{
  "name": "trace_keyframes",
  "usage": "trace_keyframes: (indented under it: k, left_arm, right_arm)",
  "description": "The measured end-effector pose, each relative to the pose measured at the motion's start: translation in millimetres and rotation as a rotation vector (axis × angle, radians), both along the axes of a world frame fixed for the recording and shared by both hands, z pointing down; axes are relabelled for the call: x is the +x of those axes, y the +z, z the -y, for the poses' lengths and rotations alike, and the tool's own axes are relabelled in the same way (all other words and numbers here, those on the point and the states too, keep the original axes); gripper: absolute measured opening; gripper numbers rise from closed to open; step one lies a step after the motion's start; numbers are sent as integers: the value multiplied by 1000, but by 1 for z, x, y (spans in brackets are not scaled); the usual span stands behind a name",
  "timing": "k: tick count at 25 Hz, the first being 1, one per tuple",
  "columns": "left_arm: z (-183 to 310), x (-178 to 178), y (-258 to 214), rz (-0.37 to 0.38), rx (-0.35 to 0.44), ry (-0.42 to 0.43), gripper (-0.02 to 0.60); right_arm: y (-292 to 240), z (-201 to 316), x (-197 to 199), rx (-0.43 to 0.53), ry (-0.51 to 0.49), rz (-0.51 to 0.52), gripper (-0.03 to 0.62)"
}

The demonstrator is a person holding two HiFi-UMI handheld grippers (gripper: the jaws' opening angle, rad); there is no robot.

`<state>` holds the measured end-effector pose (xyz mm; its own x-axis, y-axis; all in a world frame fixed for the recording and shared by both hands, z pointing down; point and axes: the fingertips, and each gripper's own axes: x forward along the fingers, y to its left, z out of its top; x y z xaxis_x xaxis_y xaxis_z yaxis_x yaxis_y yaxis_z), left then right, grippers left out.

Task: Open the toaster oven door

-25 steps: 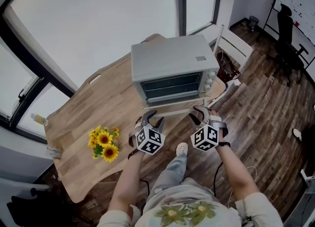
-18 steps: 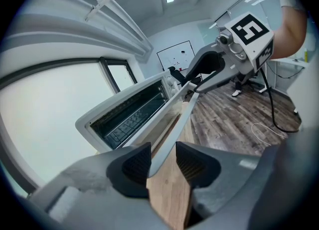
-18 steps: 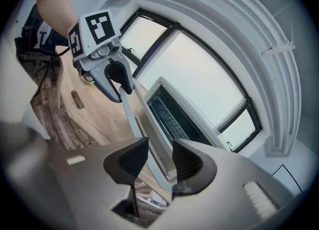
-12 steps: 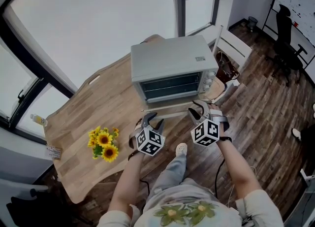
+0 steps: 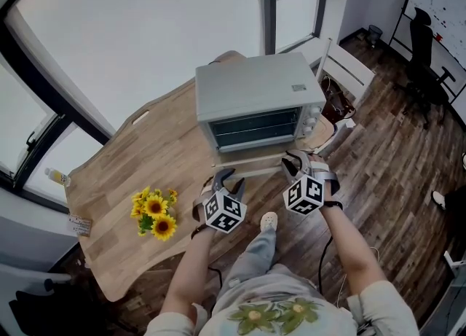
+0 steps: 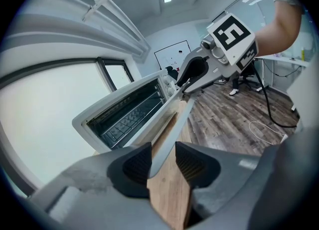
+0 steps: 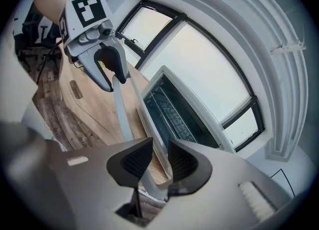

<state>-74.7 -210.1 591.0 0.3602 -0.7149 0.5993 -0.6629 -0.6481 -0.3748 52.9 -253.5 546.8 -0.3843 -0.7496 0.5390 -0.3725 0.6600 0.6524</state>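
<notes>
A silver toaster oven (image 5: 258,90) stands on the wooden table (image 5: 138,159) with its door (image 5: 251,161) hanging open toward me. The door handle (image 6: 172,126) is a long pale bar that runs between the jaws of both grippers. My left gripper (image 6: 163,161) is open around the bar's left end, with a gap beside one pad. My right gripper (image 7: 159,159) has just been closing, and its pads now press on the handle (image 7: 119,109) at its right end. In the head view the left gripper (image 5: 224,176) and right gripper (image 5: 295,159) sit at the door's front edge.
A bunch of sunflowers (image 5: 154,213) lies on the table to the left of my left arm. A white chair (image 5: 342,72) stands right of the oven, and a black office chair (image 5: 422,54) further off. My leg and shoe (image 5: 269,219) are below the table edge.
The right gripper has edged slightly toward the oven door. The left gripper, the oven and the open door look as before.
</notes>
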Motion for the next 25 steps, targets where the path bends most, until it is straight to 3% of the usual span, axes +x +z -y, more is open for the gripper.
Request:
trace_keyframes:
  k: [3, 13, 25]
  left_arm:
    - [-3, 1, 2, 8, -2, 11, 155]
    - [-12, 3, 15, 30, -2, 31, 150]
    - [-21, 6, 25, 6, -22, 23, 149]
  right_arm:
    - [2, -1, 1, -4, 3, -12, 72]
    - [14, -10, 1, -35, -6, -22, 71]
    - [25, -19, 3, -61, -11, -23, 71]
